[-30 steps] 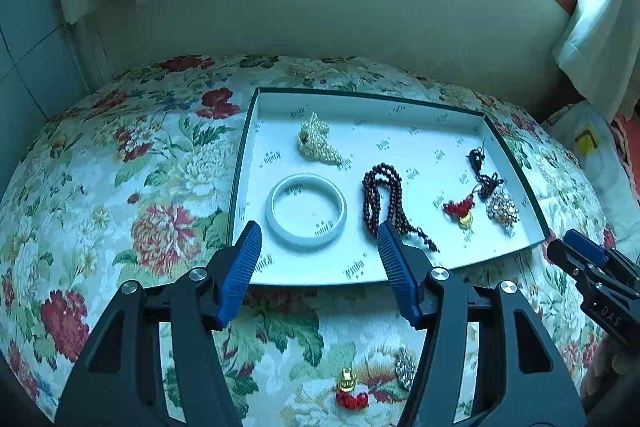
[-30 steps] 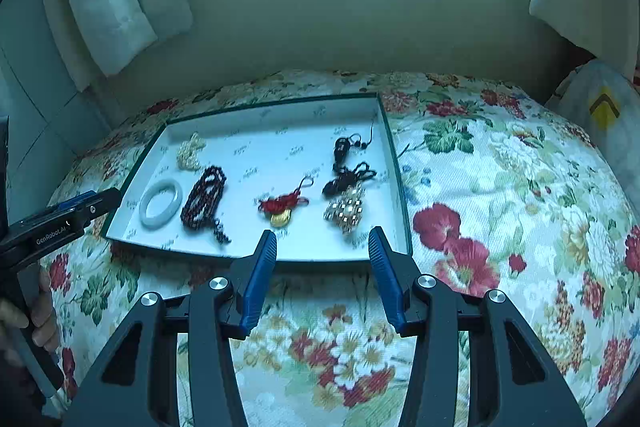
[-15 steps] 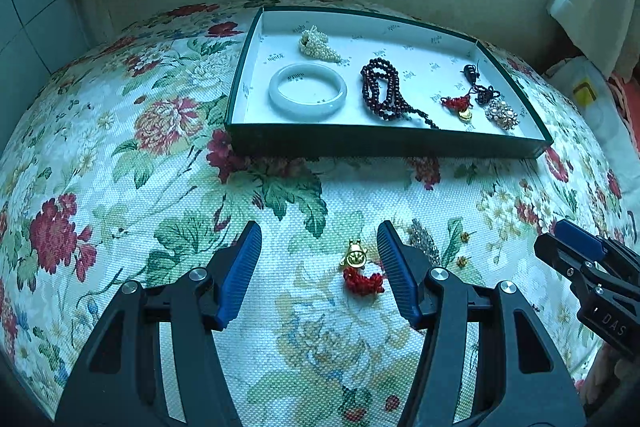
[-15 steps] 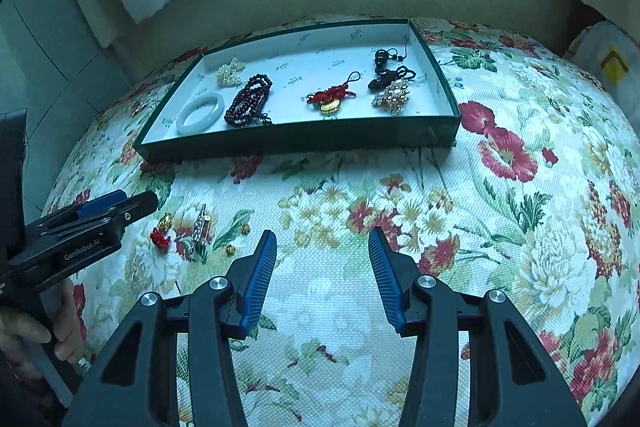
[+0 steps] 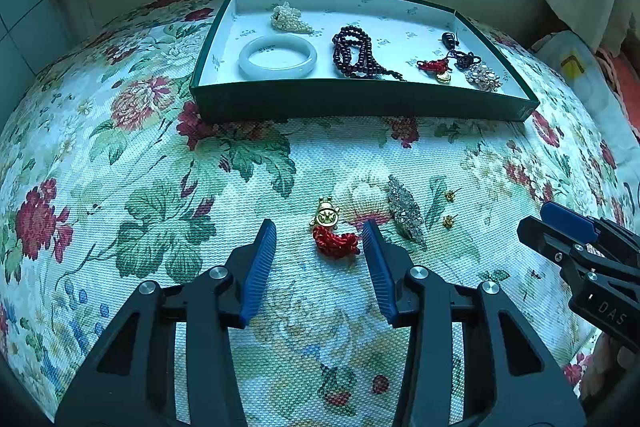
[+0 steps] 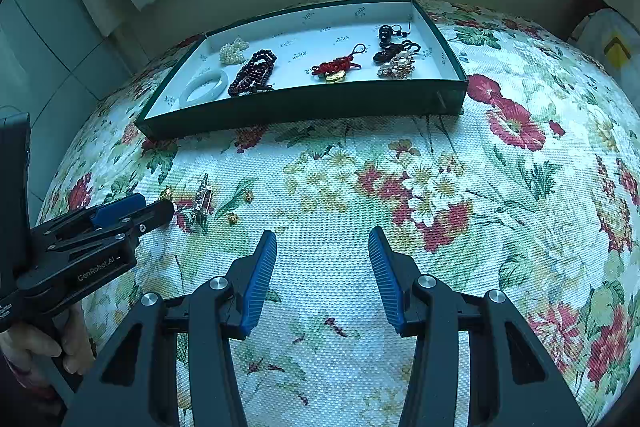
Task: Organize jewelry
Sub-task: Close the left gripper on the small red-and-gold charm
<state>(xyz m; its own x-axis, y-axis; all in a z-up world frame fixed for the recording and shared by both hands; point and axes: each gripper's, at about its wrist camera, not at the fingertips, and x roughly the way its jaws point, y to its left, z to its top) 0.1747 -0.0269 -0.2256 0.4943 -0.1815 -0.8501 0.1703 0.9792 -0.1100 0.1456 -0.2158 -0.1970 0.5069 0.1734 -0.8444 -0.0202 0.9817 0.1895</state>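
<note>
In your right wrist view, your left gripper (image 6: 132, 209) covered most of the gold charm (image 6: 165, 193). Its red tassel was hidden there. The two small gold pieces (image 6: 232, 217) beside the rhinestone clip (image 6: 201, 201) were too small to identify. Your left hand (image 6: 38, 347) was cut off by the frame's edge.

- Left wrist view: looks forward and down along the left gripper (image 5: 319, 241) from low over the floral tablecloth (image 5: 120, 163), facing the green tray (image 5: 360, 103) at the far side.
- Right wrist view: looks along the right gripper (image 6: 322, 251) from the same near side, set further right and angled slightly left.
- Shared region: both views cover the tray, the silver brooch (image 5: 405, 211) (image 6: 201, 199) and the cloth around it (each view also catches the other gripper at its edge).
</note>
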